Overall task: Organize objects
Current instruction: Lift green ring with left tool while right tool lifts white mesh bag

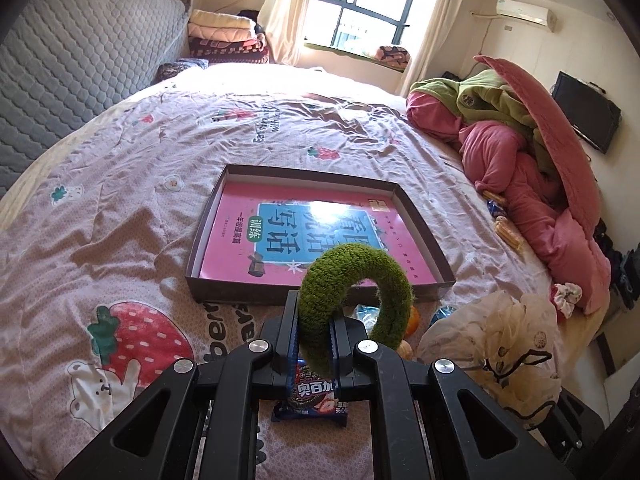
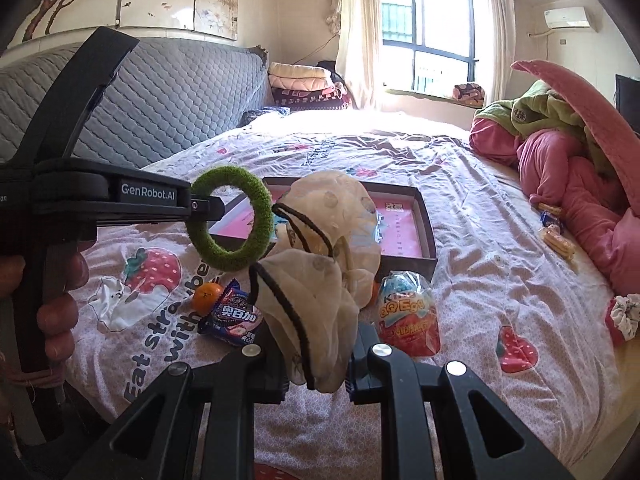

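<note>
**Both tongs loaded, box not yet filled**

The box [image 1: 420, 216] on my bed [image 1: 120, 184] holds only a pink book [image 1: 240, 248], so most sorting remains, I judge. My right tongs [image 2: 316, 364] pinch the sheer cap [image 2: 320, 280]; my left tongs [image 1: 314, 328] clamp the green ring [image 1: 356, 280] just short of the box. Snack packet [image 2: 236, 316], egg toy [image 2: 408, 312] and orange [image 2: 206, 294] lie loose.

cream scrunchie [image 2: 320, 280] in right gripper [image 2: 316, 364], above bedspread [image 2: 500, 240]
</note>
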{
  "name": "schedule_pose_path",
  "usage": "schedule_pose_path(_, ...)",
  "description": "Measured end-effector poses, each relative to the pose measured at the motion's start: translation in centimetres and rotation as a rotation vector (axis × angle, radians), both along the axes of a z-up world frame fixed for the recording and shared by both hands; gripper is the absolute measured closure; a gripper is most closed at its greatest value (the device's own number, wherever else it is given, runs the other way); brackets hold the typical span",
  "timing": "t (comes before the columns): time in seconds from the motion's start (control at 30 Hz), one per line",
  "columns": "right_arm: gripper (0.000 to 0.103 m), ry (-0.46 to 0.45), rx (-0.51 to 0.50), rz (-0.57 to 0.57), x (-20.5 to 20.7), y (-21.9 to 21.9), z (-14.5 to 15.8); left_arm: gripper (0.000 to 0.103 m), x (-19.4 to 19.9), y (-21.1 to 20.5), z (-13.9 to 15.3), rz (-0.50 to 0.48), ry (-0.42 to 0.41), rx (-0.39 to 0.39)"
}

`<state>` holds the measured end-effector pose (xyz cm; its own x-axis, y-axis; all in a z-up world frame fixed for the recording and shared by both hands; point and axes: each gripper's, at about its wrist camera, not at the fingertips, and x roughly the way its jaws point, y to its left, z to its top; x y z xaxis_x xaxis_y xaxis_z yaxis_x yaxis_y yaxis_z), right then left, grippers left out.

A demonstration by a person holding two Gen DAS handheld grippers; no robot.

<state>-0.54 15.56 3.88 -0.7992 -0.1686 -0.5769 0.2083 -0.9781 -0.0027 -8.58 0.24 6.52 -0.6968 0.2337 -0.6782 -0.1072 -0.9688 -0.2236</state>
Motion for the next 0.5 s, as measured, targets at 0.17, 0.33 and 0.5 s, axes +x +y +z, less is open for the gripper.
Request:
schedule_pose_path(0.17,0.082,0.034,0.037,-0.01,0.0,-0.1,1.0,0.091,0.1,-0.1,0.2,0.003,0.005,-0.002)
schedule_pose_path(0.33,0.082,0.06,0.057,-0.015,-0.2,-0.1,1.6,0.091,0.3,-0.4,0.4,0.003,0.013,0.005)
schedule_pose_path(0.5,0.082,0.068,0.059,-0.025,-0.9,-0.3,1.9,0.091,-0.2,-0.4,0.5,0.013,0.018,-0.007)
